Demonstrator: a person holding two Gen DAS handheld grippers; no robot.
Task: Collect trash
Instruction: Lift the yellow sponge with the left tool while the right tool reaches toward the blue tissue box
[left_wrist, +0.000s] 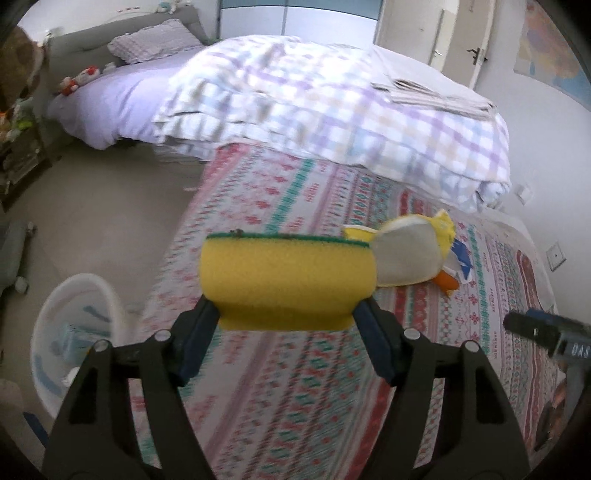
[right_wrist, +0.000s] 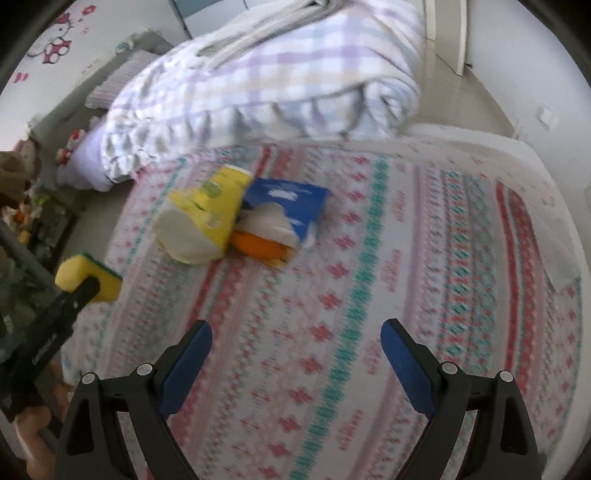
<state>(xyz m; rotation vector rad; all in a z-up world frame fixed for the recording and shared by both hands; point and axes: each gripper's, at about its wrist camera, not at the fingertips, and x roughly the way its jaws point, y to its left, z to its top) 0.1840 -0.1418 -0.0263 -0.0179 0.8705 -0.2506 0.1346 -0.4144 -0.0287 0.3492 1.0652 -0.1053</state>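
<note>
The left gripper (left_wrist: 286, 314) clamps a yellow sponge with a green scouring face (left_wrist: 286, 280), squeezed between its blue pads above the patterned bedspread (left_wrist: 295, 387). A white bin (left_wrist: 74, 325) sits on the floor to its lower left. The right gripper (right_wrist: 295, 354) hovers with jaws apart; ahead of it lie a yellow carton (right_wrist: 207, 214), a blue packet (right_wrist: 291, 203) and an orange peel (right_wrist: 258, 249), touching one another.

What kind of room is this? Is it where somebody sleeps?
Yes, most likely a bedroom. There is a bed with a pillow, a folded checked quilt, and a cartoon cat sticker on the wall.
</note>
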